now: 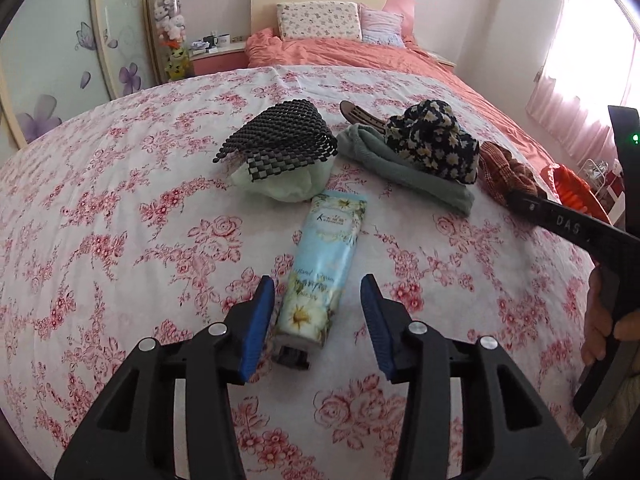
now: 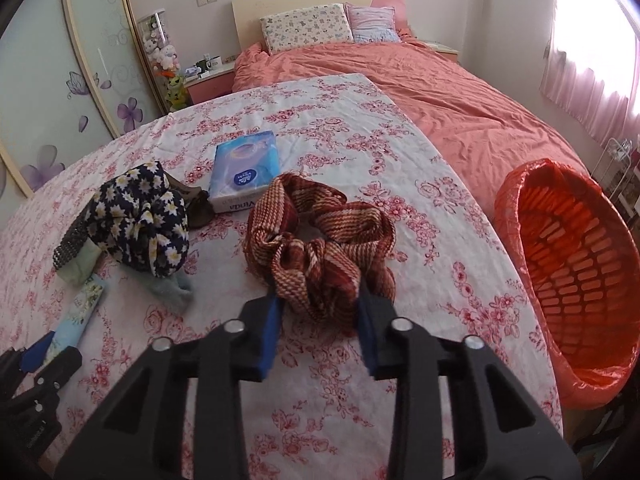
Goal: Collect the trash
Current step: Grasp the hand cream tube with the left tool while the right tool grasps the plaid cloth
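The left tool (image 1: 318,308) has its blue pads spread apart on either side of the lower end of a hand cream tube (image 1: 320,268), which lies flat on the rose-print cloth (image 1: 120,240) with its dark cap nearest the camera; whether the pads touch the tube cannot be told.

The right tool (image 2: 318,320) also stands apart, its two pads flanking the near fold of a red-and-cream woven scarf (image 2: 320,240) heaped on the same cloth; whether they press the fabric is unclear.

Just beyond the tube sits a black mesh mat (image 1: 276,140) draped over a pale green bundle (image 1: 284,184). To its right, a daisy-print cloth (image 1: 434,140) rests on a grey-green garment (image 1: 400,168).

Farther back in the right wrist view, a blue Vinda tissue pack (image 2: 242,170) lies beside the daisy-print cloth.

At the right edge of the cloth stands an orange slatted basket (image 2: 576,264) lined with an orange bag.

Beyond lie the bed's coral duvet (image 2: 440,92) and two pillows (image 2: 304,26).
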`<state>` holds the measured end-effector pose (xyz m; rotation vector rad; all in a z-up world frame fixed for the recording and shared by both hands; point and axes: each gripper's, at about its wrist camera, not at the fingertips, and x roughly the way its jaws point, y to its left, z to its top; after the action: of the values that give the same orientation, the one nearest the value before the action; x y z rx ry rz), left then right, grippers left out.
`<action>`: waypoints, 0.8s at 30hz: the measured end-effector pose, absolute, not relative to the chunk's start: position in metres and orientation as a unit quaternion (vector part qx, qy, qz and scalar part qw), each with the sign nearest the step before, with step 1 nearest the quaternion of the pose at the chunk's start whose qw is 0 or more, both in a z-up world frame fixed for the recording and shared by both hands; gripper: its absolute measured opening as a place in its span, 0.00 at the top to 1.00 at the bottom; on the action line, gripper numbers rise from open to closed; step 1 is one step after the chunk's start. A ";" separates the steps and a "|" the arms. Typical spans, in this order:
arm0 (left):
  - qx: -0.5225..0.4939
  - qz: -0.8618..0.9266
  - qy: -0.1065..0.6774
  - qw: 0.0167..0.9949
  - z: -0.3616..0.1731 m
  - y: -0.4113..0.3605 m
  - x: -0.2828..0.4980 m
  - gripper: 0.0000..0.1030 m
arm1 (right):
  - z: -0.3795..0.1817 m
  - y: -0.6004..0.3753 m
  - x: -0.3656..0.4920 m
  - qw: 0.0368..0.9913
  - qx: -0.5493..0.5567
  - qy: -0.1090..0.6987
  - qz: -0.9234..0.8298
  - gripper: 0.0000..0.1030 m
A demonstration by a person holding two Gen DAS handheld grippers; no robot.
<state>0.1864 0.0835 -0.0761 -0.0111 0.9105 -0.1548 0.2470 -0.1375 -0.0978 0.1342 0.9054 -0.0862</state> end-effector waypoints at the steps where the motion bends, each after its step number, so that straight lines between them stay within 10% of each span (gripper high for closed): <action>1: -0.005 -0.075 0.439 0.895 -0.076 0.084 0.185 0.56 | -0.098 -0.137 0.246 0.896 0.066 0.436 -0.040 0.73; 24: -0.001 -0.075 0.426 0.902 -0.077 0.084 0.190 0.72 | -0.101 -0.133 0.245 0.898 0.058 0.434 -0.041 0.73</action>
<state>0.1904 0.0840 -0.0773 -0.0024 0.8810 -0.1556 0.2455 -0.1327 -0.1010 0.1211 0.8981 -0.0843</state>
